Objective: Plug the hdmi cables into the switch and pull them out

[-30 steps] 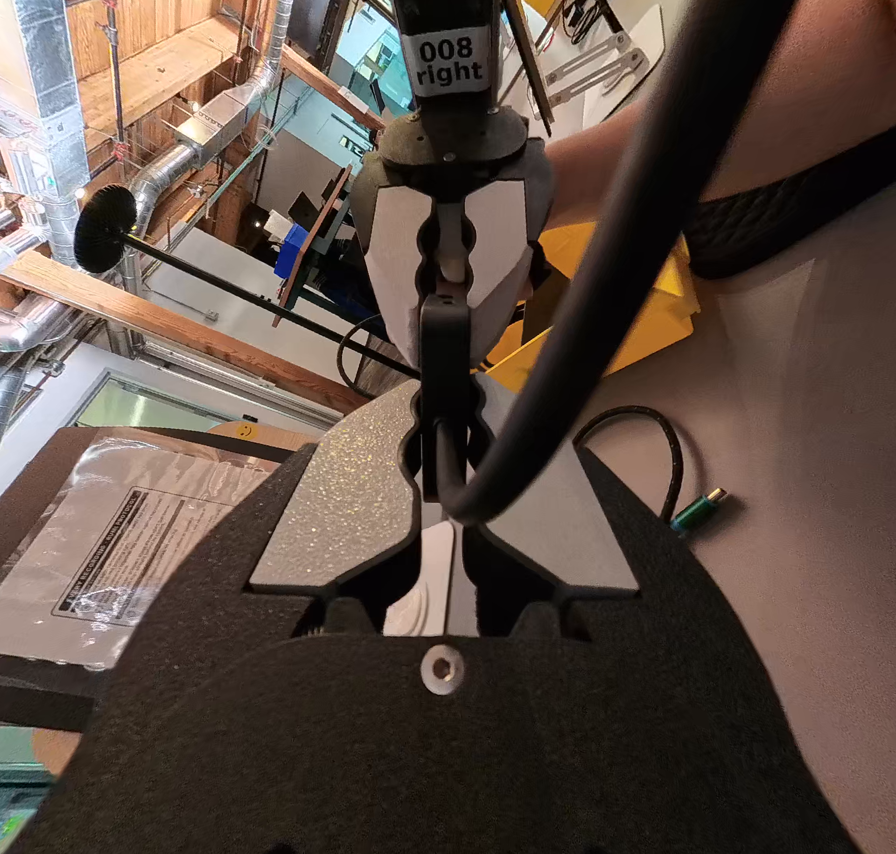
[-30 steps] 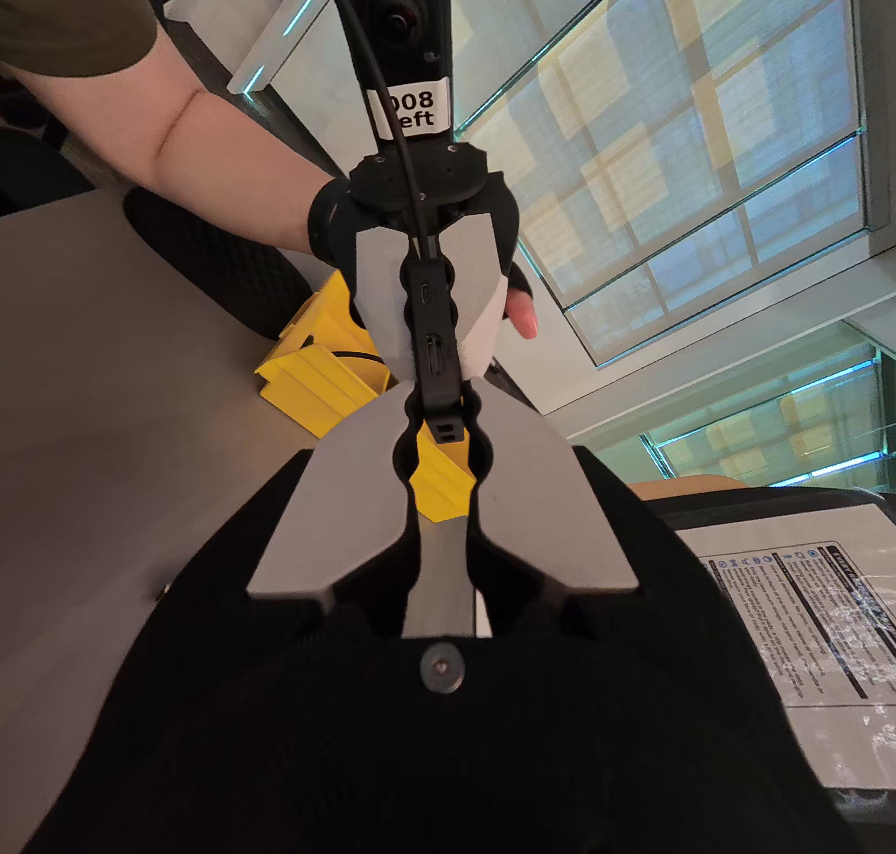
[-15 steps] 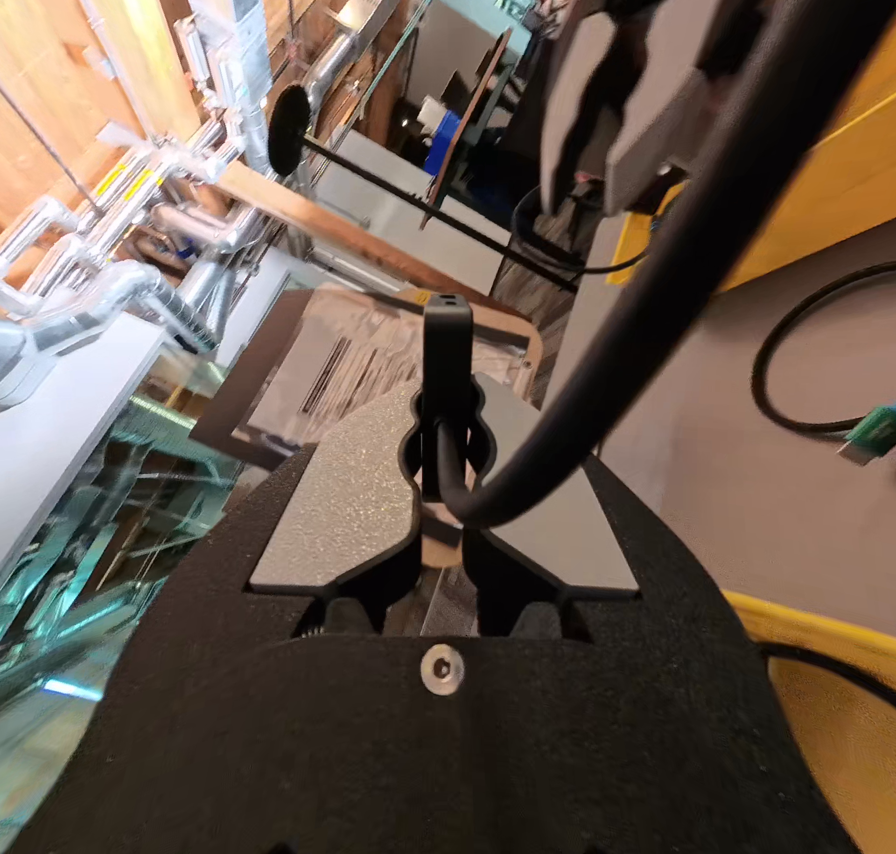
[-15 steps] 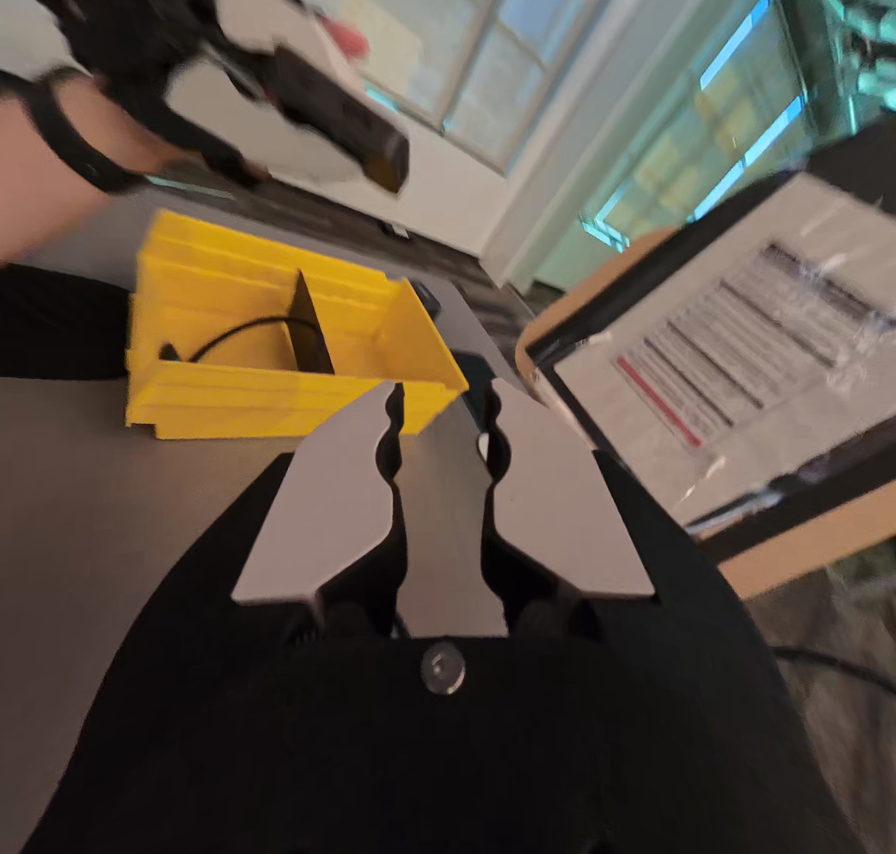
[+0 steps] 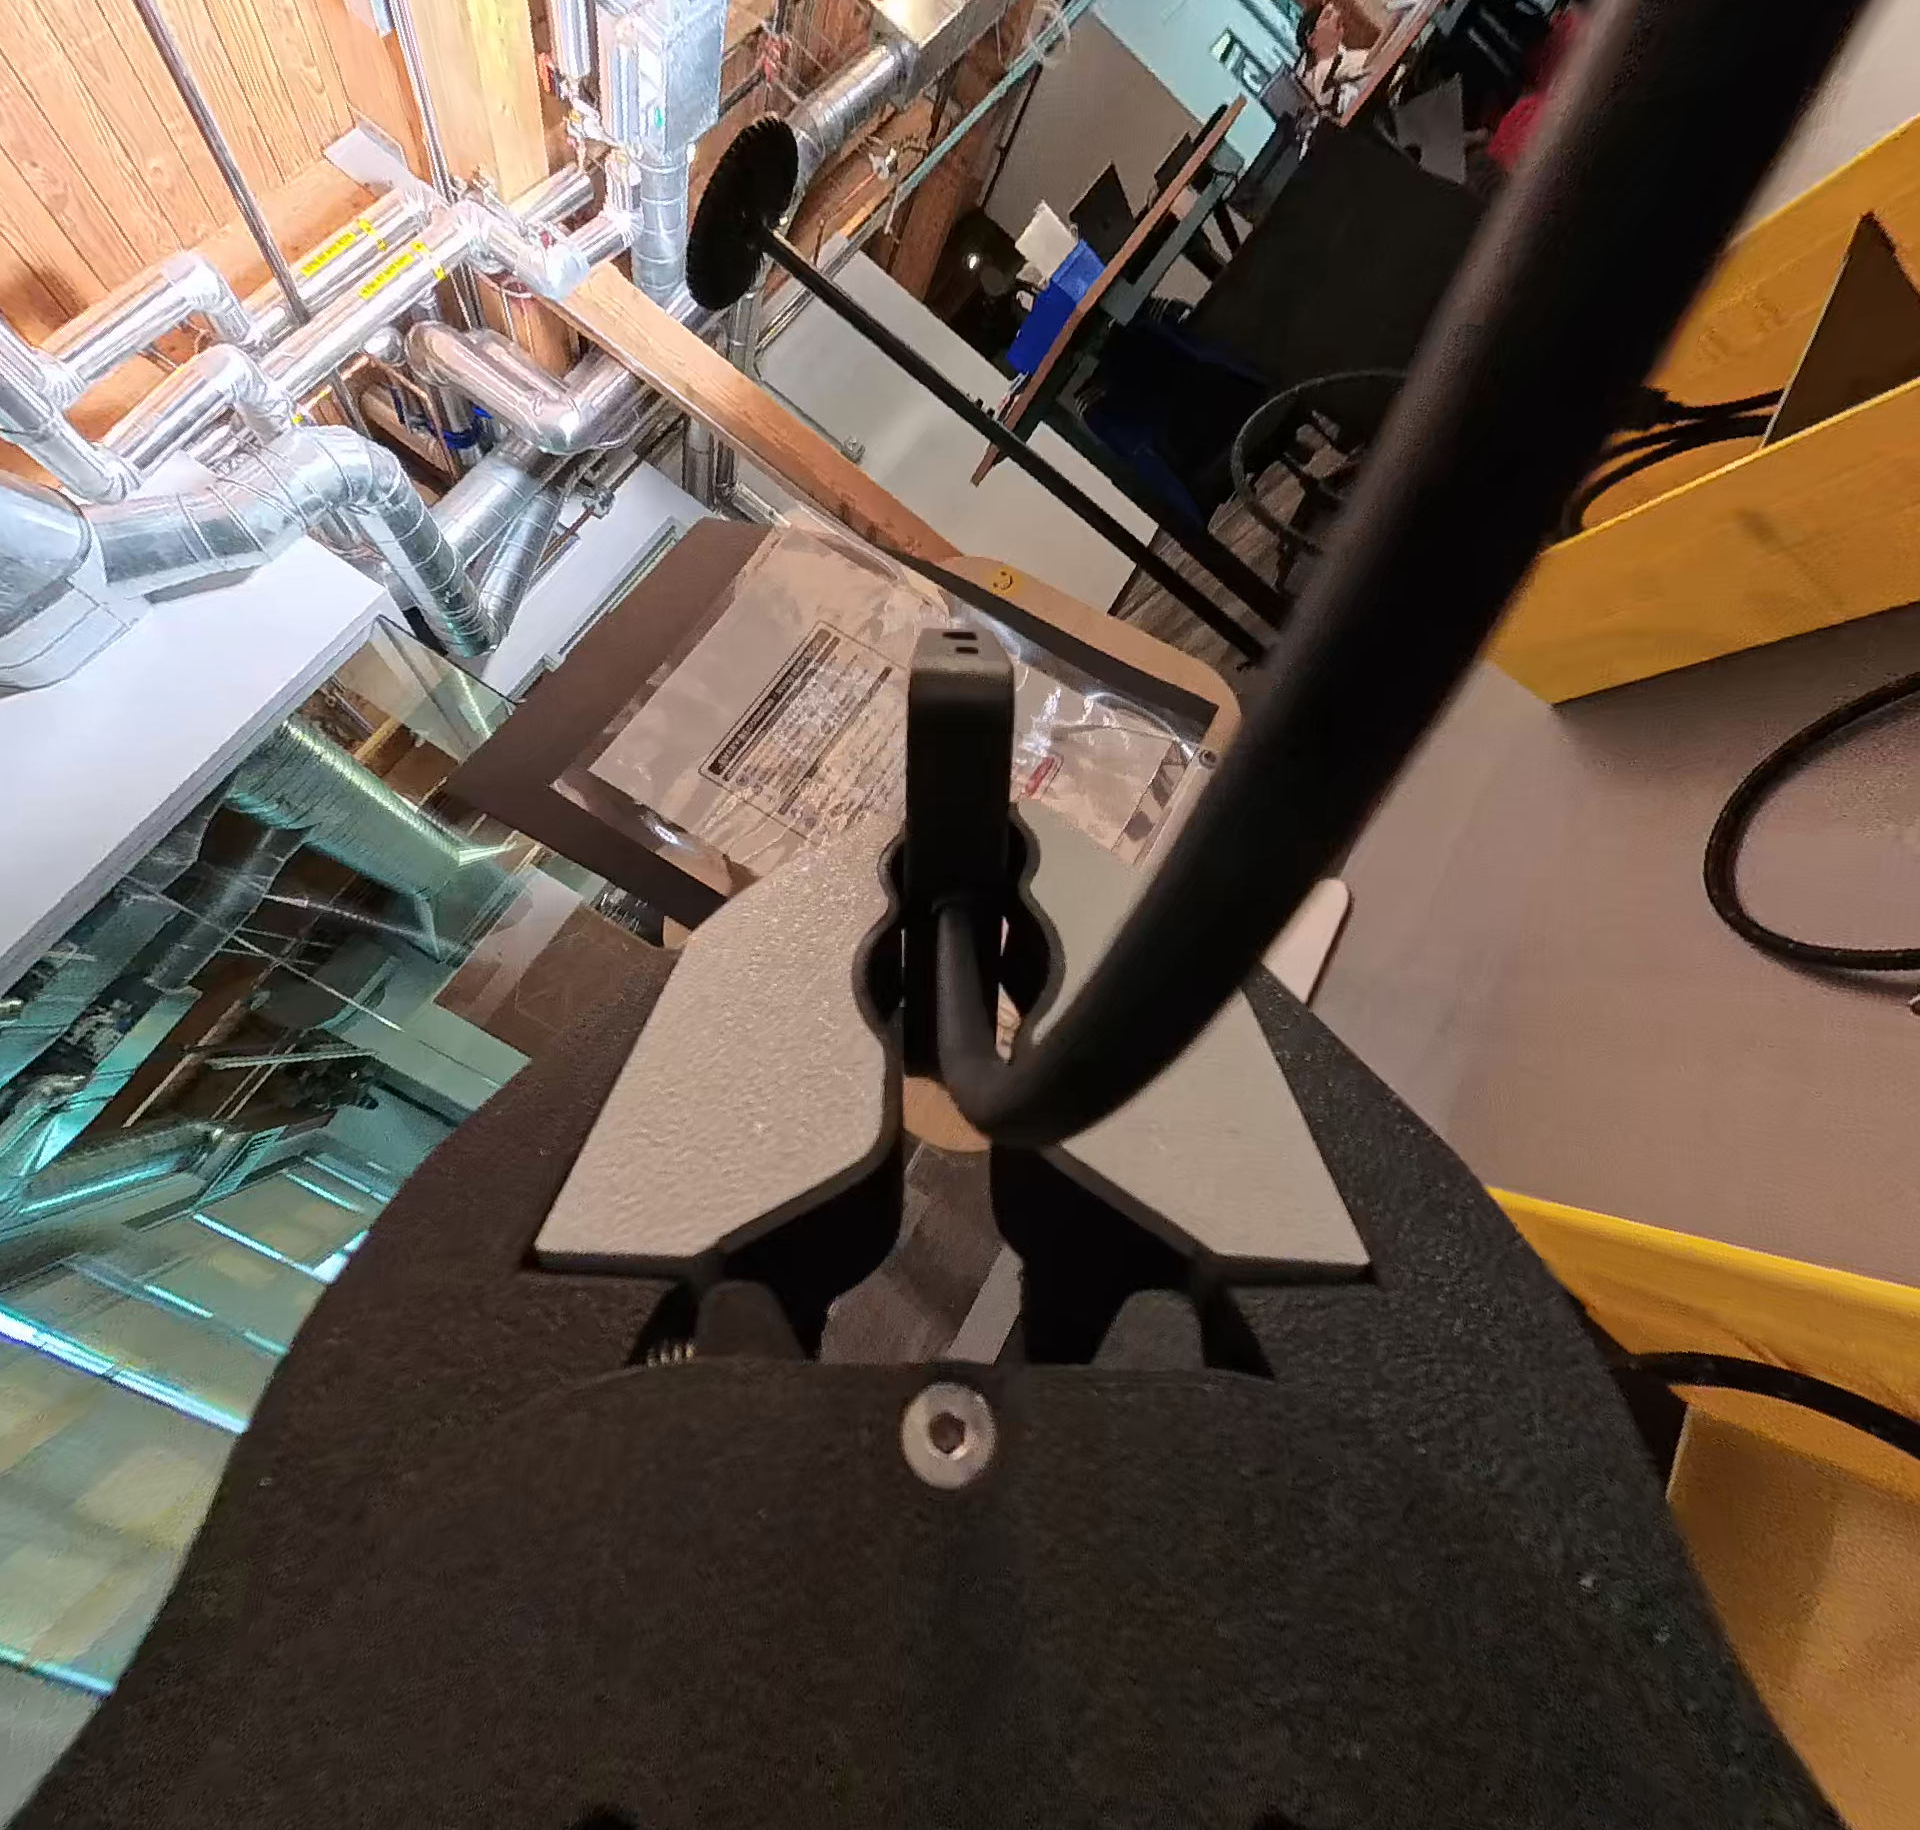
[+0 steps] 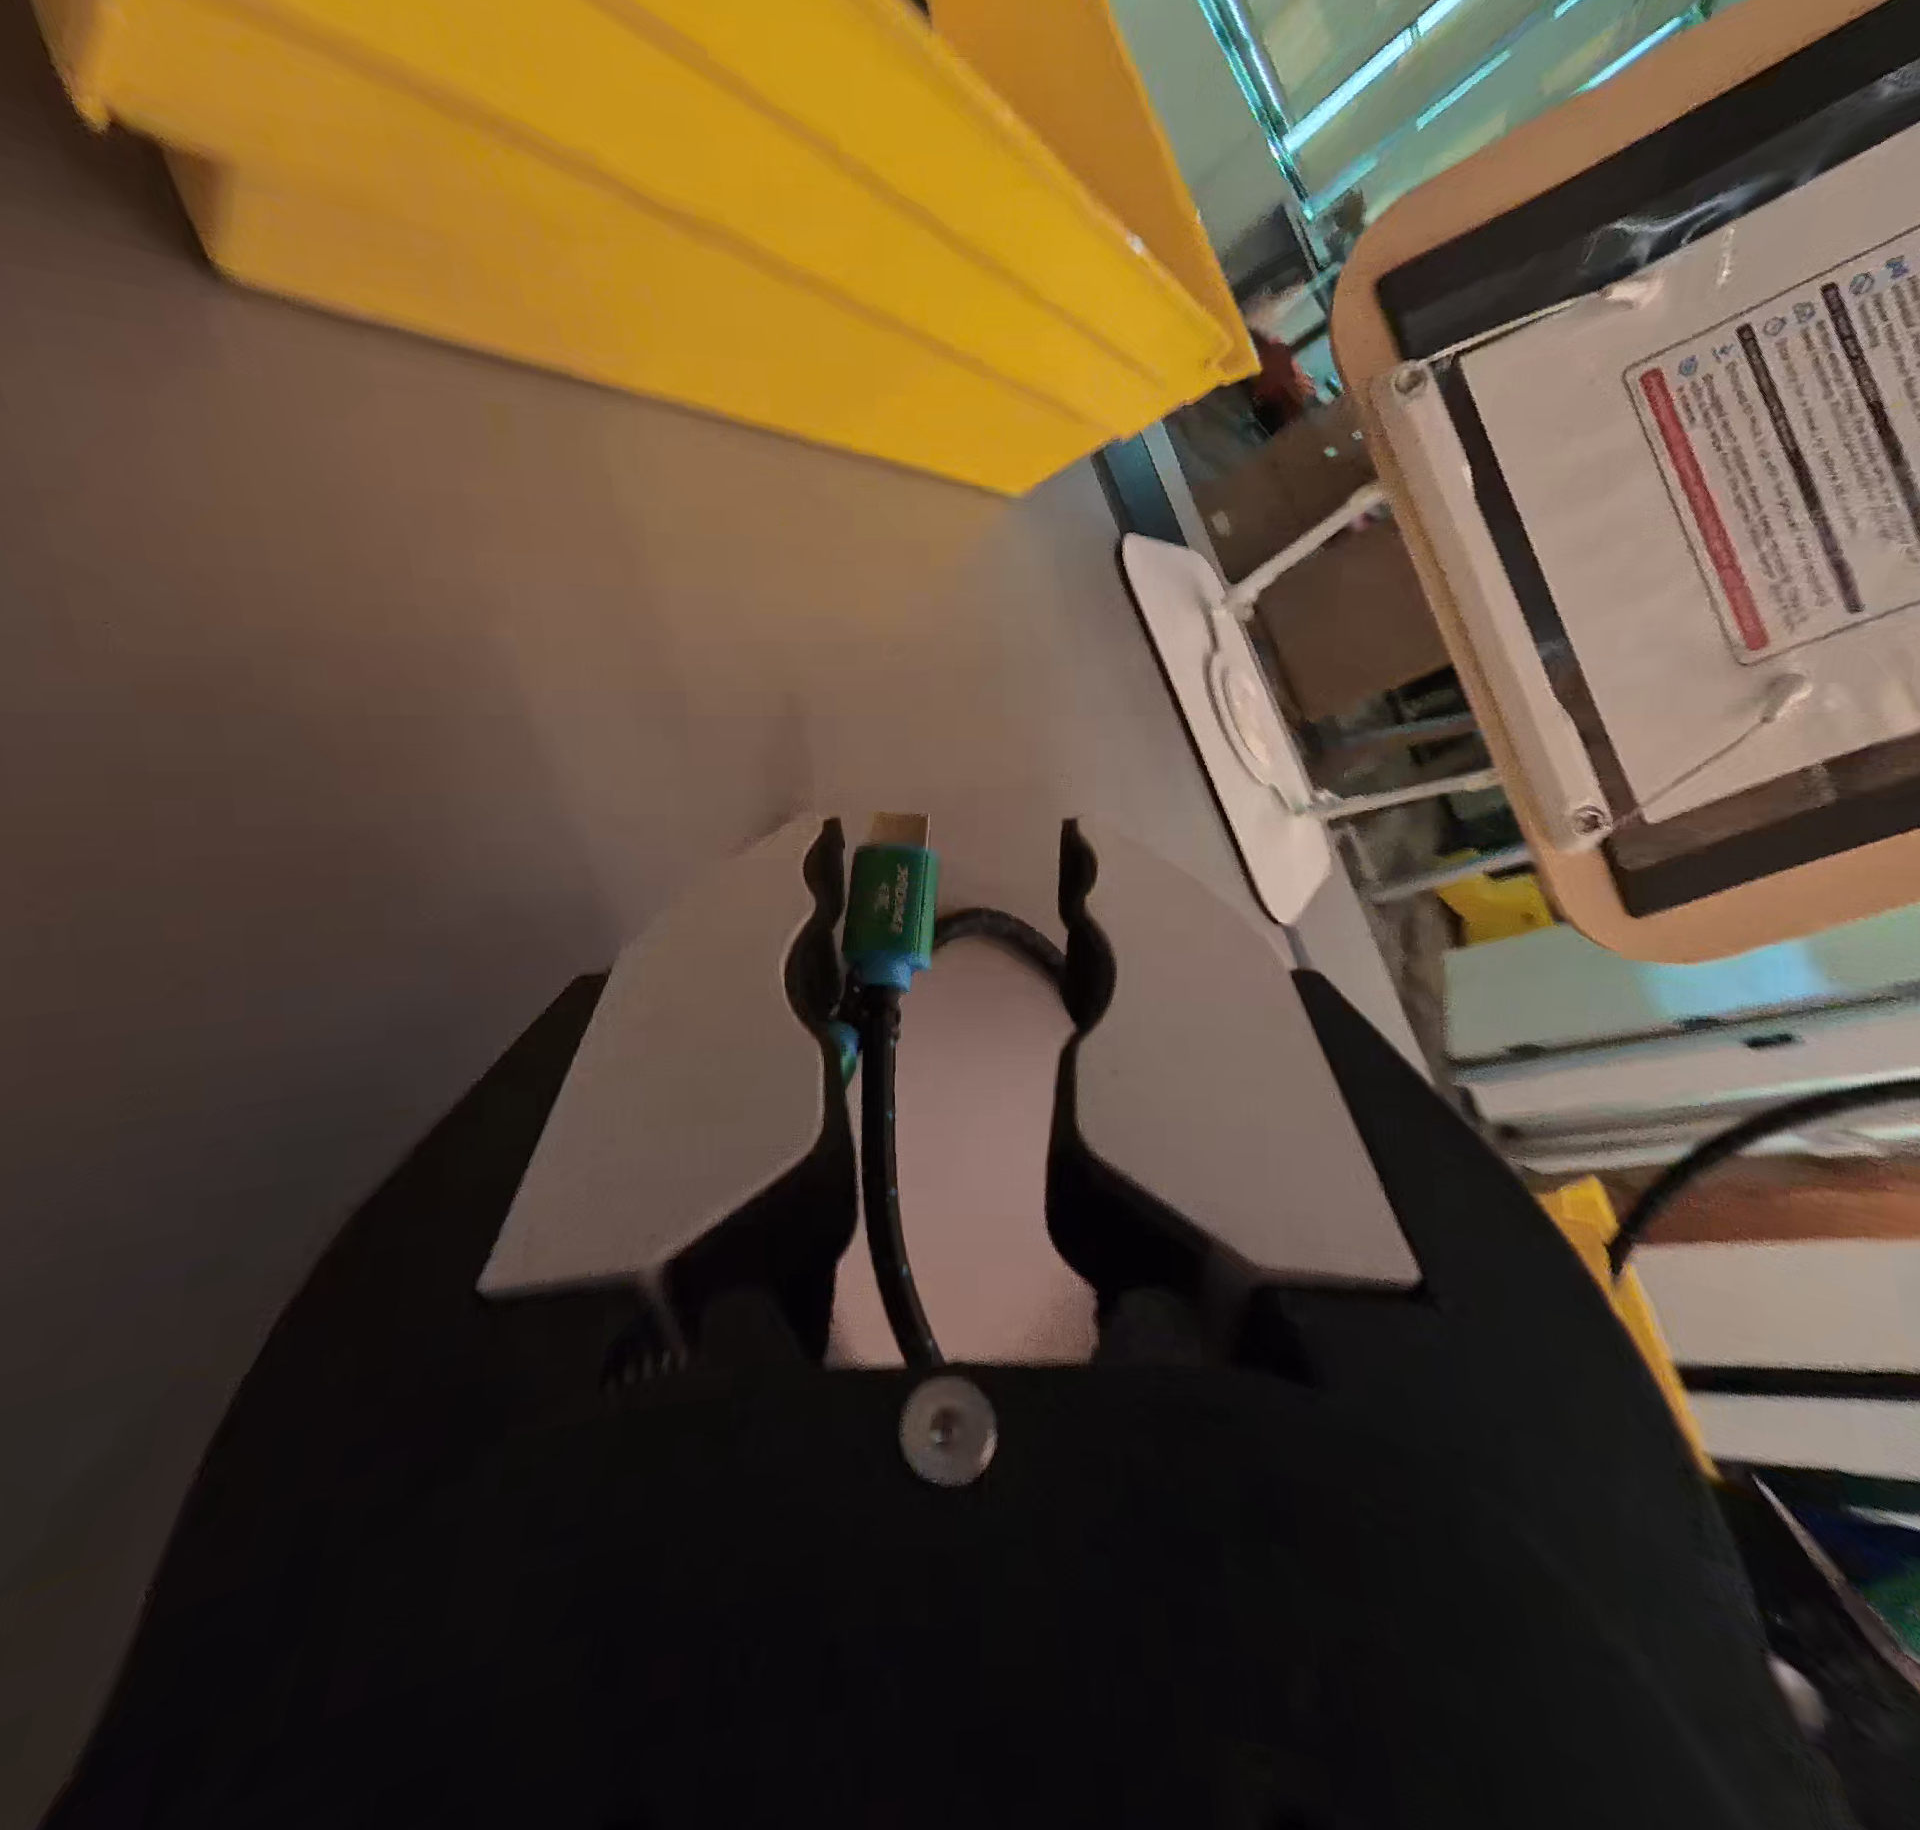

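My left gripper point(image 5: 956, 907) is shut on a slim black HDMI switch point(image 5: 958, 741) and holds it upright in the air. A thick black cable point(image 5: 1403, 533) leaves the switch's base and curves up to the right. My right gripper point(image 6: 945, 835) is open and low over the grey table point(image 6: 364, 741). A green HDMI plug point(image 6: 891, 897) lies between its fingers, close to the left finger point(image 6: 727, 1001). The plug's black braided cable point(image 6: 883, 1209) runs back under the gripper. The right gripper does not show in the left wrist view.
A yellow bin point(image 6: 623, 222) stands just beyond the plug; yellow bins point(image 5: 1714, 513) also show at the right of the left wrist view. A white stand base point(image 6: 1226, 720) and a board with a wrapped sheet point(image 6: 1714, 430) are at the table's right edge. A black cable loop point(image 5: 1766, 845) lies on the table. My right fingertips sit around 25 centimeters from my left ones.
The right gripper let go of the switch's end, opened, and dropped to the table around the green plug. The left gripper swung away with the switch still in it.
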### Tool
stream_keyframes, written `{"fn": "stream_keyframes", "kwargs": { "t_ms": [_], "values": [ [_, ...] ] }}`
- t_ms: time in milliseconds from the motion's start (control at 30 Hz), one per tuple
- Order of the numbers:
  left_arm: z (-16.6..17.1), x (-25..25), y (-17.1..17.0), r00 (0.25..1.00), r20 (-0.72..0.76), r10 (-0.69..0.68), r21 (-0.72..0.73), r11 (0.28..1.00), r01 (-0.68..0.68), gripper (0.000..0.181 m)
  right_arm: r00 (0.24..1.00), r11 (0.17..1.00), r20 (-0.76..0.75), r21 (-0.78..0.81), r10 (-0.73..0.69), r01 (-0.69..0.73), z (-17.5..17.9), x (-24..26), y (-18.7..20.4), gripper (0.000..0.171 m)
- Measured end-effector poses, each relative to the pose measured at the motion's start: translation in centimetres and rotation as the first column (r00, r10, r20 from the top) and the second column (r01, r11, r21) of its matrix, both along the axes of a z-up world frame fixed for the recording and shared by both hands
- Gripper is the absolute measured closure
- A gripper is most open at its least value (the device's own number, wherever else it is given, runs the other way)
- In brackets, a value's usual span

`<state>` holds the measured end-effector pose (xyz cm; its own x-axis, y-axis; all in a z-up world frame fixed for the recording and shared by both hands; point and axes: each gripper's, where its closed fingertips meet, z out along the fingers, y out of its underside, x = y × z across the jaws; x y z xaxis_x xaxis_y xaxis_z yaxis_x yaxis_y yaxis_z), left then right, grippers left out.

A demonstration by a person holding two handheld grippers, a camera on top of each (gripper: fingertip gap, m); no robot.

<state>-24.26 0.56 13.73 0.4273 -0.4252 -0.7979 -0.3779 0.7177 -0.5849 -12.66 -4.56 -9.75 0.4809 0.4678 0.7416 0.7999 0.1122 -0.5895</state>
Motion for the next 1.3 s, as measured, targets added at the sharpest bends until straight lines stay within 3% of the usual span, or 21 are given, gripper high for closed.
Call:
{"fn": "stream_keyframes", "kwargs": {
  "t_ms": [100,233,367,567,733,900,967,1100,1167,1233,1300],
  "values": [
    [0.1,0.4,-0.5,1.000,0.002,-0.022,0.000,1.000,0.022,0.168,0.994,0.997,0.074,0.031,-0.075,0.072,-1.0,0.7,0.5,0.136],
    [0.6,0.7,-1.2,0.999,0.012,-0.049,0.005,0.999,0.048,0.169,0.988,0.988,-0.017,-0.032,-0.155,0.154,-1.2,1.3,0.9,0.144],
    [1.0,0.7,-1.6,0.998,0.020,-0.056,0.011,0.998,0.055,0.168,0.960,0.968,-0.179,-0.166,-0.216,0.187,-1.0,1.5,1.1,0.136],
    [1.5,0.2,-1.6,0.997,0.048,-0.063,0.006,0.998,0.063,0.168,0.922,0.939,-0.258,-0.265,-0.288,0.219,-0.5,0.8,1.0,0.130],
    [1.5,0.0,-1.4,0.997,0.050,-0.054,0.001,0.999,0.054,0.168,0.911,0.913,-0.195,-0.268,-0.363,0.306,-0.7,2.6,1.1,0.130],
    [0.4,1.1,-1.1,0.999,-0.008,-0.037,-0.036,0.999,0.037,0.169,0.852,0.825,-0.319,-0.526,-0.416,0.206,-3.2,2.4,0.3,0.130],
    [-0.7,2.1,-0.8,0.997,-0.074,0.002,-0.033,0.999,-0.004,0.168,0.838,0.825,-0.342,-0.526,-0.425,0.204,-2.5,3.1,0.3,0.131],
    [-4.7,5.1,-0.4,0.953,-0.296,0.059,0.039,0.998,-0.049,0.168,0.785,0.927,-0.527,-0.341,-0.325,0.155,4.8,6.3,0.2,0.131],
    [-6.9,7.4,-1.6,0.934,-0.357,-0.025,0.047,0.998,0.045,0.168,0.759,0.968,-0.625,-0.251,-0.182,0.025,8.6,6.6,-0.6,0.113],
    [-9.1,9.5,-3.3,0.903,-0.407,-0.138,0.012,0.988,0.156,0.168,0.812,0.983,-0.582,-0.118,0.046,-0.140,11.4,5.2,-2.3,0.111],
    [-10.8,10.9,-4.5,0.870,-0.451,-0.201,-0.030,0.977,0.210,0.168,0.889,0.971,-0.391,0.061,0.238,-0.233,12.6,4.1,-3.5,0.114]
  ]
}}
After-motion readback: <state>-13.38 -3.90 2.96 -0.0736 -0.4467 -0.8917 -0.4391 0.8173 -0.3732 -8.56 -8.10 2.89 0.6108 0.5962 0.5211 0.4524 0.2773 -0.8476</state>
